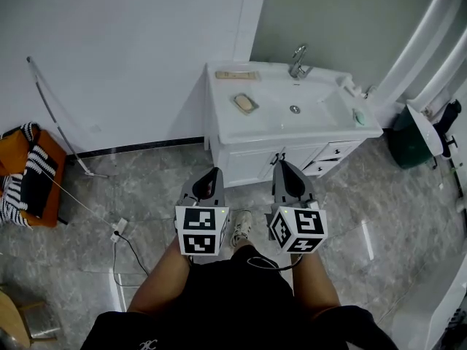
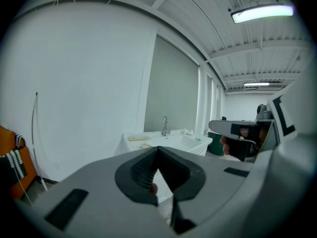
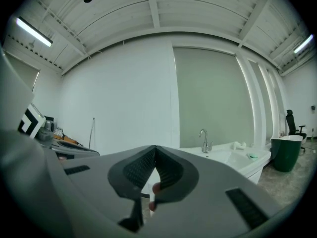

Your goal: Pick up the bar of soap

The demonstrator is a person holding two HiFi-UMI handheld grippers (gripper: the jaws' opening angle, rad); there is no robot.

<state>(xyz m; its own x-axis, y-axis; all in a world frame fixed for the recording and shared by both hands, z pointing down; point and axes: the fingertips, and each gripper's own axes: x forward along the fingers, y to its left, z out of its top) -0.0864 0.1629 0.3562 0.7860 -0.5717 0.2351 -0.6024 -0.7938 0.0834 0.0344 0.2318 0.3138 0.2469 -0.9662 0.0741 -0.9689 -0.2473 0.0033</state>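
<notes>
A tan bar of soap (image 1: pixel 245 103) lies in a dish on the left of the white vanity top (image 1: pixel 226 126), and it shows small in the left gripper view (image 2: pixel 144 145). A green piece (image 1: pixel 359 117) lies right of the basin. Both grippers are held over the floor in front of the vanity, well short of it. My left gripper (image 1: pixel 212 178) has its jaws closed together with nothing between them, and its tips (image 2: pixel 157 149) point toward the vanity. My right gripper (image 1: pixel 283 169) is likewise shut and empty (image 3: pixel 155 148).
A faucet (image 1: pixel 298 60) and a flat tan item (image 1: pixel 237 74) sit at the back of the counter. A dark green bin (image 1: pixel 408 138) stands at the right. An orange seat with striped cloth (image 1: pixel 28 175), a leaning rod (image 1: pixel 57 119) and a floor cable (image 1: pixel 120 233) are at the left.
</notes>
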